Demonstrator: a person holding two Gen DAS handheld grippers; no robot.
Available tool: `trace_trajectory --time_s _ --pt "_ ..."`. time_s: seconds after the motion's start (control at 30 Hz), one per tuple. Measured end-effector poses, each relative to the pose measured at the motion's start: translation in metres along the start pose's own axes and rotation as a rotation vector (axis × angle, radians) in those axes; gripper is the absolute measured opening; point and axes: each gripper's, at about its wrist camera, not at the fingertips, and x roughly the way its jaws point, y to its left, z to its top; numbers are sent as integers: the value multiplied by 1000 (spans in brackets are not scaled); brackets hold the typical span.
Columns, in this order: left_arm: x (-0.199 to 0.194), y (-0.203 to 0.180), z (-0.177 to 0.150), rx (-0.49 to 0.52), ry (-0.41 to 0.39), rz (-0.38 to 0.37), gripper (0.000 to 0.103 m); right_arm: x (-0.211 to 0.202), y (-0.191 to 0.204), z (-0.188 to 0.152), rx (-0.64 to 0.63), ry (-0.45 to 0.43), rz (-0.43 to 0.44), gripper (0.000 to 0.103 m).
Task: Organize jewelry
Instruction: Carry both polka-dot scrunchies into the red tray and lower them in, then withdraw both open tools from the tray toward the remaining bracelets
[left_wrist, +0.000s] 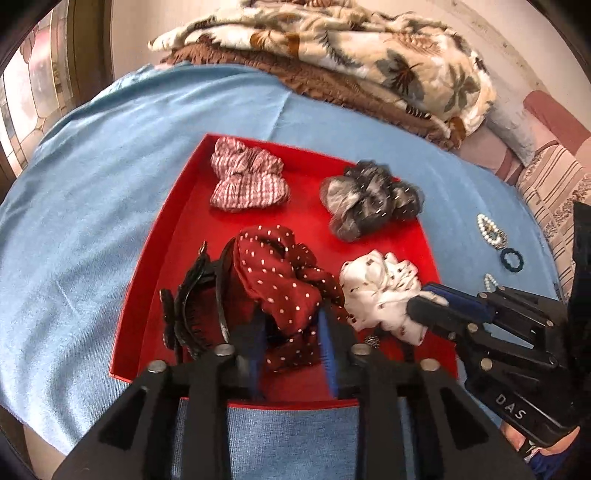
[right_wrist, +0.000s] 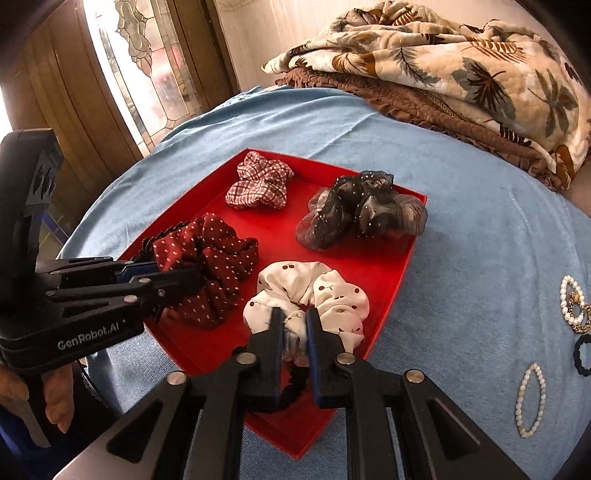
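A red tray (left_wrist: 173, 236) (right_wrist: 391, 273) lies on the blue cloth and holds several scrunchies. My left gripper (left_wrist: 291, 317) (right_wrist: 184, 280) is shut on the dark red dotted scrunchie (left_wrist: 280, 273) (right_wrist: 210, 258) at the tray's near left. My right gripper (right_wrist: 295, 317) (left_wrist: 424, 299) is shut on the white cherry-print scrunchie (right_wrist: 332, 291) (left_wrist: 380, 284) at the tray's near right. A checked red-and-white scrunchie (left_wrist: 247, 177) (right_wrist: 262, 181) and a grey-black sheer scrunchie (left_wrist: 369, 199) (right_wrist: 362, 210) lie at the tray's far side. A black hair clip (left_wrist: 192, 310) lies left of the red scrunchie.
Right of the tray on the blue cloth (left_wrist: 92, 206) (right_wrist: 480, 229) lie pearl pieces (right_wrist: 532, 398) (right_wrist: 572, 302) (left_wrist: 491, 229) and a dark ring band (left_wrist: 511, 260) (right_wrist: 581, 354). A folded leaf-print blanket (left_wrist: 351, 48) (right_wrist: 461, 62) lies at the back. A black elastic band (right_wrist: 291, 384) lies under my right fingers.
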Motion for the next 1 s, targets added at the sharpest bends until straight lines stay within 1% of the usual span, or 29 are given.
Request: trace_trajectory --time_s 0.03,0.07,0.1,0.23,0.33,0.4,0.53,0.6,0.7,0.8,0.87,1.0 --pt "-3 -1 -1 4 -19 -1 44 -4 0 0 6 -13 3 30" --pt "-6 -2 -1 6 -35 1 51 -6 -1 1 9 -21 3 41" --pt "-9 -3 -1 7 -53 1 52 -9 -1 1 13 -33 2 48" --pt "-17 -1 -1 -12 -110 -1 53 -23 -4 1 28 -62 11 49" --pt "-26 1 0 -31 -179 36 54 -37 -10 -5 29 -84 2 53" --pt "-32 1 0 -43 -228 62 58 -52 -20 -12 31 -100 -16 59" --pt "-44 -4 -3 -41 -297 100 59 -82 -57 -36 66 -109 -76 61" --pt "-49 -9 -5 -39 -298 111 59 -97 -83 -50 98 -104 -125 62" --pt "-60 -26 -8 -28 -285 60 59 -119 -131 -76 179 -92 -208 62" --pt "-70 -53 -7 -3 -267 47 59 -140 -182 -99 277 -78 -288 62" --pt "-74 -81 -4 41 -248 15 59 -153 -216 -110 354 -87 -315 62" --pt "-66 -136 3 134 -194 -43 60 -164 -259 -116 438 -114 -331 62"
